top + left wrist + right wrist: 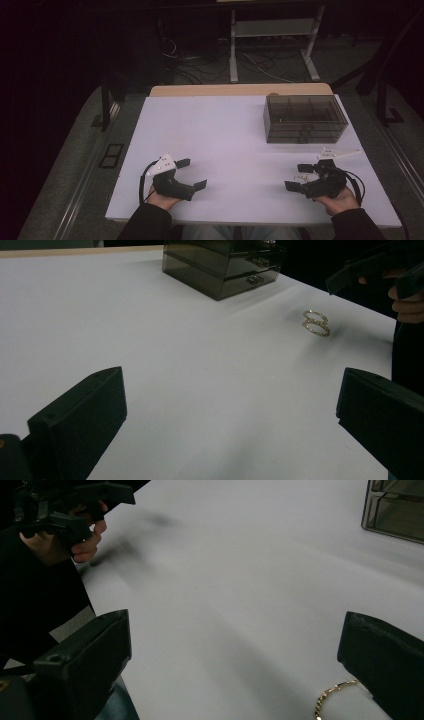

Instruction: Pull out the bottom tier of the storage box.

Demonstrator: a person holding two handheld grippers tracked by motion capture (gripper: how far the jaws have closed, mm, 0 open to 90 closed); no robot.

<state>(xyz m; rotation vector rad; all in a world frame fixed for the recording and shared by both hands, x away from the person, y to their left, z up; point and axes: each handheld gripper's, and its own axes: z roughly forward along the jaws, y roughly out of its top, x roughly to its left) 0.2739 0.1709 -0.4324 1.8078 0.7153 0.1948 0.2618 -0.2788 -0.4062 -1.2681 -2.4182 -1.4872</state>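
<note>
A small gold bracelet (316,323) lies looped on the white table (225,145), at its front right. In the right gripper view the bracelet (334,695) sits just by the right-hand jaw, between the two jaws. My right gripper (297,177) is open, held low over the table around that spot. My left gripper (192,173) is open at the front left, holding nothing and pointing across at the bracelet. A smoky see-through drawer box (305,119) stands at the back right; its drawer fronts (235,267) look shut.
The table's wooden back edge (240,90) borders a dark floor with cables and a white desk frame (272,45). A wide bare stretch of white table lies between the two grippers and in front of the box.
</note>
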